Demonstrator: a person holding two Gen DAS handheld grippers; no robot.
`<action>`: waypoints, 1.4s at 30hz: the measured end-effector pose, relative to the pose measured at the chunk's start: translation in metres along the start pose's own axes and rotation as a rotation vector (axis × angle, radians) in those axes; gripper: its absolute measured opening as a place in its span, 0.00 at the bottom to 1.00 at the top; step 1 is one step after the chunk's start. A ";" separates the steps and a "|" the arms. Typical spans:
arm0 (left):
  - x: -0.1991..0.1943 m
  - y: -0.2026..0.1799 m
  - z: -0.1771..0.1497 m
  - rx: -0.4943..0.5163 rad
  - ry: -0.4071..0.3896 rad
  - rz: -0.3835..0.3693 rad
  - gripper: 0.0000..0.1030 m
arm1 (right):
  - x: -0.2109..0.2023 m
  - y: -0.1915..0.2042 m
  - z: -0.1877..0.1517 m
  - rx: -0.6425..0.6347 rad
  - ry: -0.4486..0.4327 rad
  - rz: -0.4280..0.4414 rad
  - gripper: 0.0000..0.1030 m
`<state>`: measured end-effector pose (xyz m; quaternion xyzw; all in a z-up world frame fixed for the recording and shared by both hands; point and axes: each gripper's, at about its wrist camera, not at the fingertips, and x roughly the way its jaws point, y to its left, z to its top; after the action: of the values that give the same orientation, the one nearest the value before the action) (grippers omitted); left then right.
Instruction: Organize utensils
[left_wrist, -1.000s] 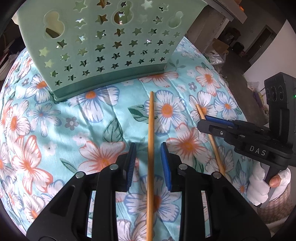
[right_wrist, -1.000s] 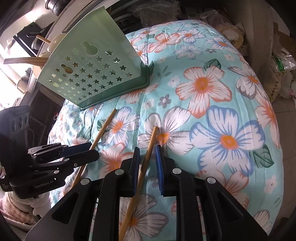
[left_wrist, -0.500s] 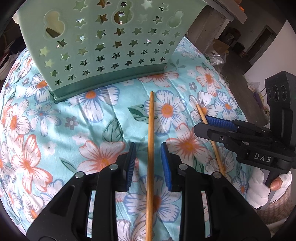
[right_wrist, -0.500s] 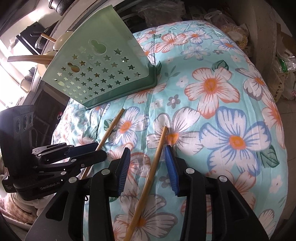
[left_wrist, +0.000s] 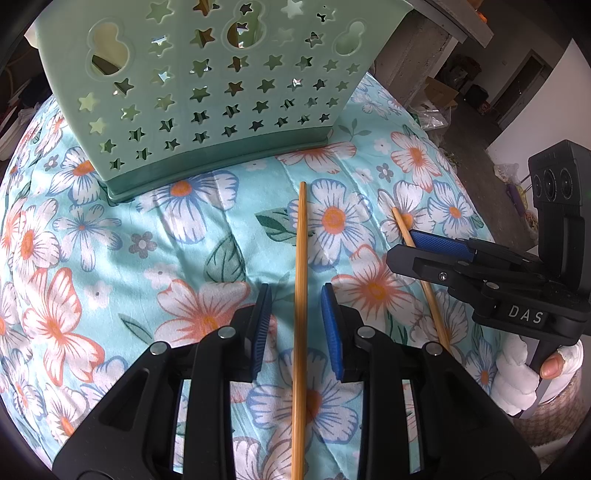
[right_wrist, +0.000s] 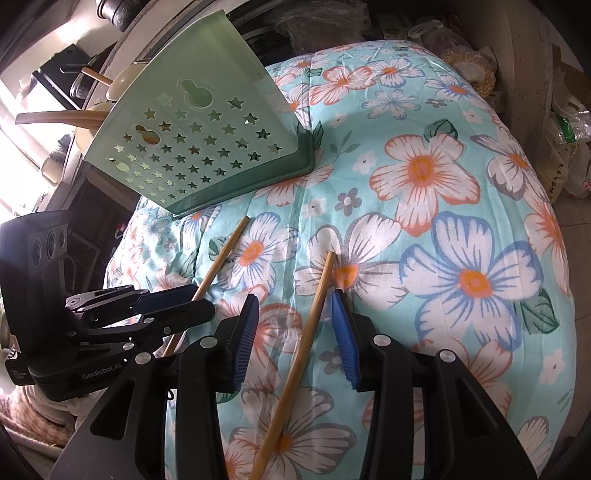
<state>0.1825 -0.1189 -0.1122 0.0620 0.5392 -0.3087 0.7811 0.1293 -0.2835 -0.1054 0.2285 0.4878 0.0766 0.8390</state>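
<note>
We are looking down at a floral cloth (left_wrist: 92, 258) that is filling most of both views, turquoise with white, orange and blue flowers. Standing on it, across the top of the left wrist view and in the upper left of the right wrist view, we are seeing a pale green utensil holder (left_wrist: 207, 85) pierced with star-shaped holes, with wooden handles poking out behind it in the right wrist view. In the lower middle of the left wrist view, the left gripper (left_wrist: 295, 302) is sitting with its blue pads parted on either side of a chopstick (left_wrist: 301, 295), a gap showing on each side, so it is open and gripping nothing. At the right edge of that view, the right gripper (left_wrist: 406, 247) is reaching in, held by a hand (left_wrist: 543, 369) in a white glove. In the lower middle of the right wrist view, its pads are likewise standing apart around a second chopstick (right_wrist: 306, 332), not pressing it. Both chopsticks are lying flat on the cloth, well apart, tips pointing toward the holder without touching it.
</note>
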 end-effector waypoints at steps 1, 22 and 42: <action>0.000 0.000 0.000 0.000 0.000 0.000 0.26 | 0.000 0.000 0.000 0.000 0.000 0.000 0.39; 0.001 0.000 0.000 0.001 0.000 0.001 0.26 | 0.000 -0.001 0.000 0.003 0.000 0.002 0.40; 0.002 -0.003 0.001 0.006 -0.001 0.001 0.31 | -0.001 0.000 0.000 0.006 0.001 0.006 0.40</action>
<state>0.1820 -0.1219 -0.1127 0.0644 0.5381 -0.3097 0.7813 0.1287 -0.2833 -0.1046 0.2323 0.4877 0.0777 0.8379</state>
